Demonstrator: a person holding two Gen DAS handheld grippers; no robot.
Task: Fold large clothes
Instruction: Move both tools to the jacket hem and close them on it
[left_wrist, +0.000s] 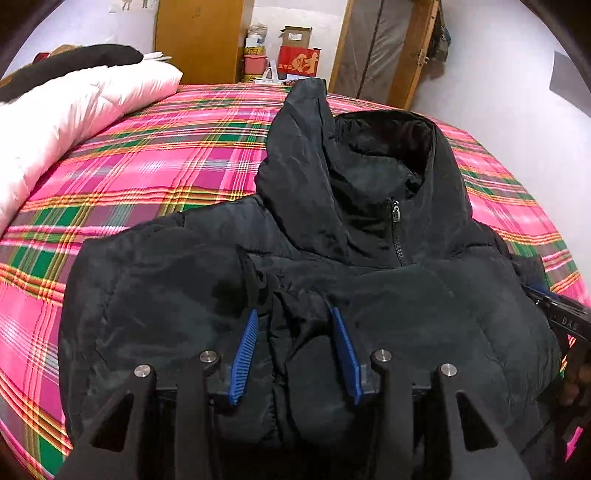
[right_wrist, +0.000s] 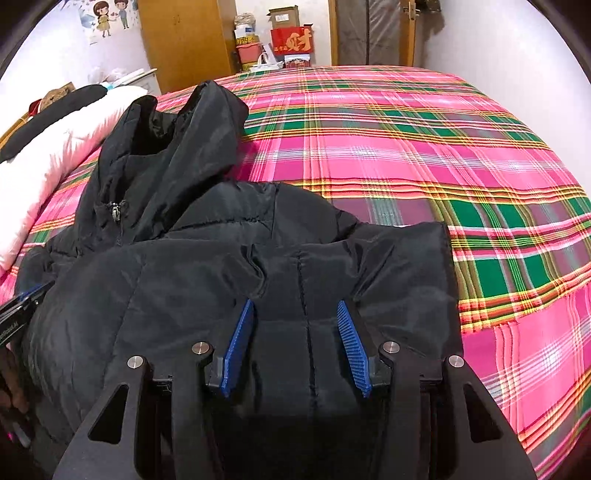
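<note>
A red box (right_wrist: 291, 40) at the far end of the room bears a large gold character, seemingly "财". White letters "DAS" show on the right gripper (left_wrist: 569, 325) at the left view's edge.

The jacket (left_wrist: 369, 295) between the blue fingers (left_wrist: 243, 354) was black; the bed (right_wrist: 406, 147) beyond wore pink, green and yellow plaid; the quilt (left_wrist: 74, 110) was white.

Both wrist views close over jacket (left_wrist: 369, 295)

Faintly glossy black jacket (left_wrist: 369, 295) on woven plaid bedsheet (left_wrist: 147, 166).
</note>
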